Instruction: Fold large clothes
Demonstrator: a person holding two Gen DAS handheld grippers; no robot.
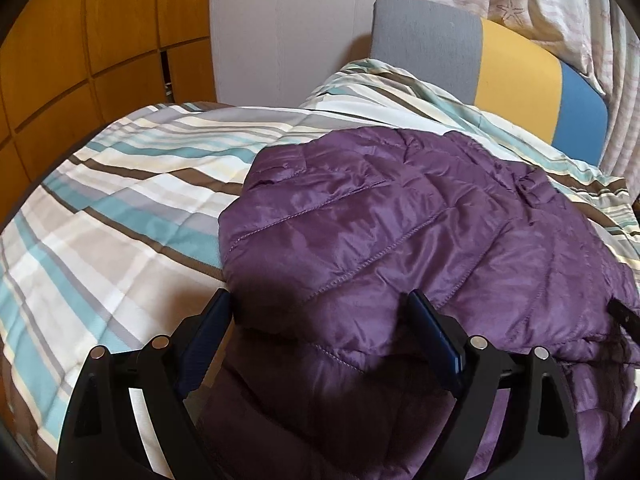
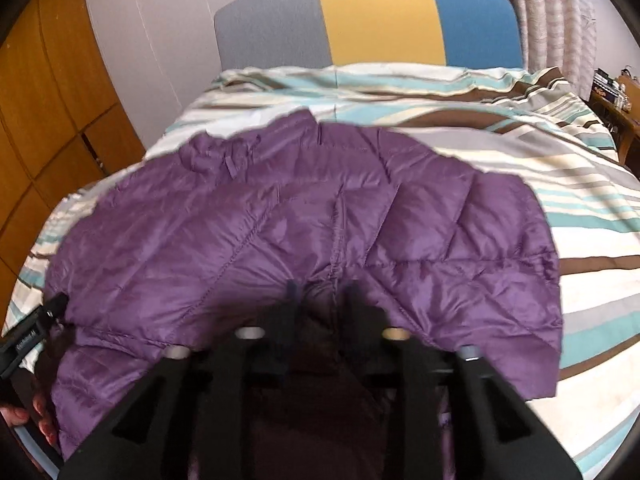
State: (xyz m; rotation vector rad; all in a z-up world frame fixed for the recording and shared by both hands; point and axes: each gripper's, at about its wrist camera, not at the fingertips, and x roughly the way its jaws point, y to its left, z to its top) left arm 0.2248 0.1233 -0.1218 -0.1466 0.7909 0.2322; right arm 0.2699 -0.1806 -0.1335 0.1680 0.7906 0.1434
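Note:
A purple quilted jacket [image 1: 400, 232] lies spread on a striped bed cover [image 1: 132, 200]. It also shows in the right wrist view [image 2: 304, 216]. My left gripper [image 1: 320, 300] is open, its jaws wide apart over the jacket's near left edge, holding nothing. My right gripper [image 2: 320, 292] has its jaws close together around a fold at the jacket's near edge by the centre seam, and the fabric bunches between them. The left gripper also shows at the left edge of the right wrist view [image 2: 36, 328].
A headboard [image 2: 372, 20] in grey, yellow and blue stands at the far end of the bed. Wooden cupboards [image 1: 80, 60] are to the left, curtains [image 2: 560, 12] to the right. A wooden shelf [image 2: 616, 96] stands at far right. The striped cover [image 2: 580, 200] extends right of the jacket.

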